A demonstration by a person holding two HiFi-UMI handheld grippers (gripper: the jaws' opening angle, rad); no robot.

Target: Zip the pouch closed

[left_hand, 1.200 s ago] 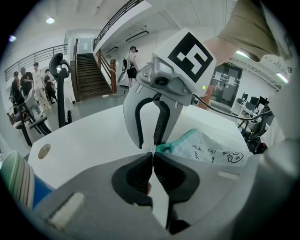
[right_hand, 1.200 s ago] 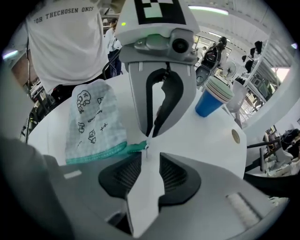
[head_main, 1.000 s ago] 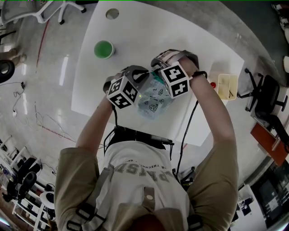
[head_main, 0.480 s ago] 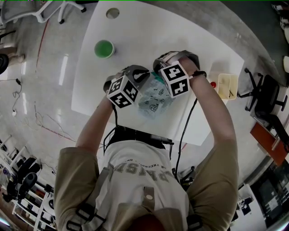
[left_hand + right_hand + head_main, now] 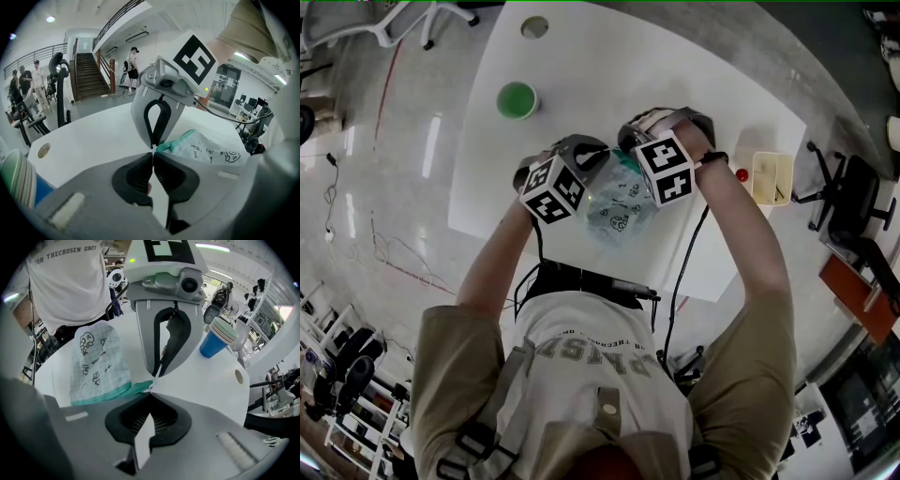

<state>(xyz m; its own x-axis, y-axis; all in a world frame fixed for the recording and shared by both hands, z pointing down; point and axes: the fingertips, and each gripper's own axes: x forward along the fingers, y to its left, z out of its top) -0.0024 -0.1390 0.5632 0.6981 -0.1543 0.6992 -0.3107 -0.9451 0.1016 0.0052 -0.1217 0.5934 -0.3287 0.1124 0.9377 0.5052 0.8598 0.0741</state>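
While the pouch [image 5: 619, 211] lies on the white worktop [image 5: 581, 66], its pale fabric printed with small doodles and edged by a teal zip band, both grippers meet at one end of that band. The left gripper [image 5: 152, 157] has its jaws pressed together on the teal corner of the pouch, pinching it. The right gripper [image 5: 150, 391] points steeply down onto the same corner from the opposite side. Its jaws are likewise closed on the tip of the teal band, though whether they grip the slider or only fabric cannot be told. The two sets of tips sit just beside each other. From that corner the rest of the pouch stretches toward the person. A blue cup [image 5: 517, 101] with a green lid stands well apart from the pouch, beyond its zip end on the left gripper's side.
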